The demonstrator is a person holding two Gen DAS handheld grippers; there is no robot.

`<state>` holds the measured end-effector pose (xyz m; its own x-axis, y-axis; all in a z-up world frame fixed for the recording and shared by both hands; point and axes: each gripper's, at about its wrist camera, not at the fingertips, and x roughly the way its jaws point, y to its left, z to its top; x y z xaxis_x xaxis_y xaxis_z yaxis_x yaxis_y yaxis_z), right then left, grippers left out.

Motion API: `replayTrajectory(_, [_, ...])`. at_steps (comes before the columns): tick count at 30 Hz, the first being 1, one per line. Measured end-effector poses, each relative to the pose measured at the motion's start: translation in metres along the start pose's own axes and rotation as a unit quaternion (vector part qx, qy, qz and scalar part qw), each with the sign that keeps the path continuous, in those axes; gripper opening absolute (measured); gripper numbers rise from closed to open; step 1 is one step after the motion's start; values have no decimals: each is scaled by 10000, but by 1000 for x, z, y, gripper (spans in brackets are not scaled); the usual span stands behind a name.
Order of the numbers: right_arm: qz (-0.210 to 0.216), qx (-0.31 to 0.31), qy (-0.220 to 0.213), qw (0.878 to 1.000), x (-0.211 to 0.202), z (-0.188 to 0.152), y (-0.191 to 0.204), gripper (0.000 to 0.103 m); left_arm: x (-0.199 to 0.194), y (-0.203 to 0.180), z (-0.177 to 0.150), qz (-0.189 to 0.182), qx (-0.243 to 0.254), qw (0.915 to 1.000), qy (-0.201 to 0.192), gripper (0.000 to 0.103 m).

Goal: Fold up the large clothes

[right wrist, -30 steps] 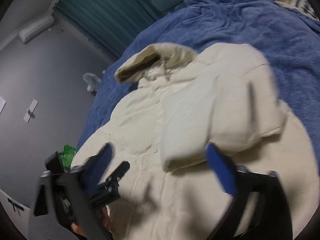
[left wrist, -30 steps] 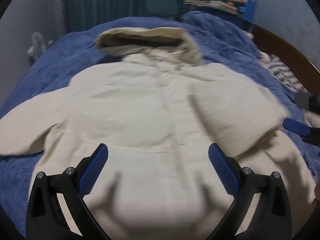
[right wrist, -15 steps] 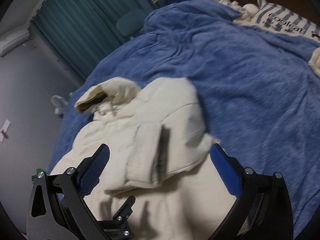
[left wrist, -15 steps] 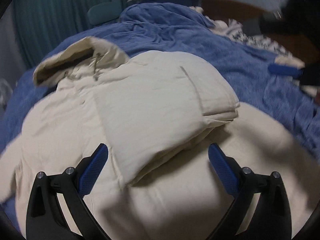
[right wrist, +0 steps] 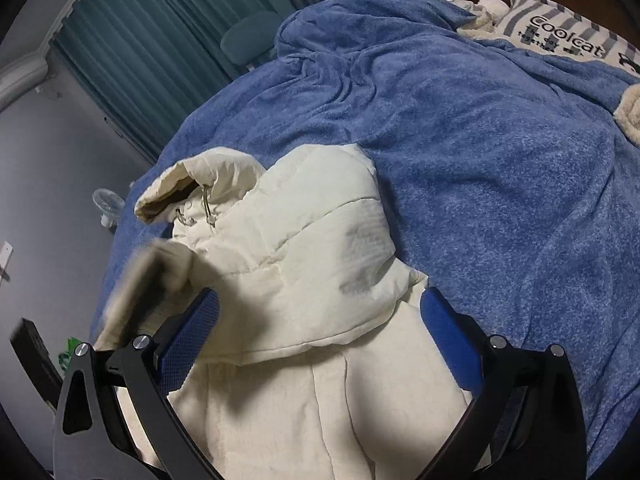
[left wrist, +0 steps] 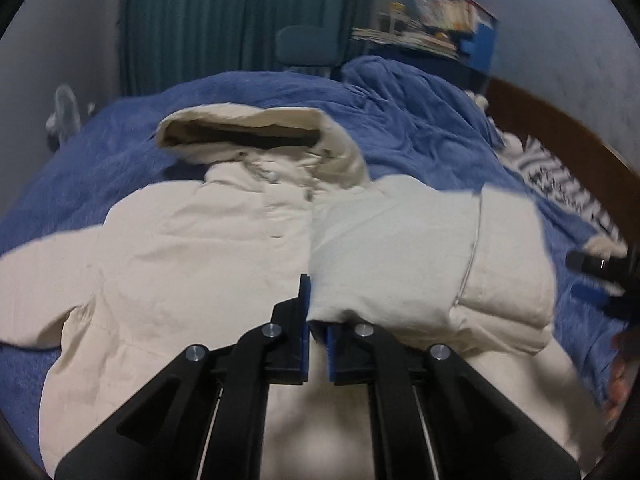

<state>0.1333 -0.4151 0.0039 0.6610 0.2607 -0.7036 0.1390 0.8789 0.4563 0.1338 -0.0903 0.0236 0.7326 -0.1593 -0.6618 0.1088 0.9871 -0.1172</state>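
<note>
Left claw [left wrist: 316,316] has snapped shut on the jacket's [left wrist: 192,248] folded sleeve [left wrist: 400,252]; right claw [right wrist: 320,320] spread wide, holding nothing

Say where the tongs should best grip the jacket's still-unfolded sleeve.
Probably at the cuff end of the outstretched sleeve, coming in from the jacket's outer side: it lies flat on the blue blanket, spread clear of the body, so its free edge is exposed.
</note>
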Motion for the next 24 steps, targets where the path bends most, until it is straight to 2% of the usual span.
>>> replayTrajectory(3, [6,-172,92,9998,8,-4,8,97,5,31,0,-304,-620,9975,155,3])
replayTrajectory(6, [-50,-324,192,9993,17,-9,16,97,20,50,-14,-394,-801,9949,474,3])
replayTrajectory(10, [-156,-476,312,9983,29,-16,26,97,43,53,-39,-301,-488,9949,831,3])
replayTrajectory(14, [-260,-499,346,9978,36,-17,30,97,52,42,-42,-147,-77,9965,813,4])
replayTrajectory(18, [-318,-454,255,9981,33,-12,30,97,57,29,-44,-176,266,9957,874,8])
replayTrajectory(20, [-325,-414,206,9984,31,-11,28,97,56,19,-45,-168,534,9946,873,18])
replayTrajectory(24, [-311,-269,140,9991,26,-6,22,97,47,-4,-47,93,1153,9917,570,69])
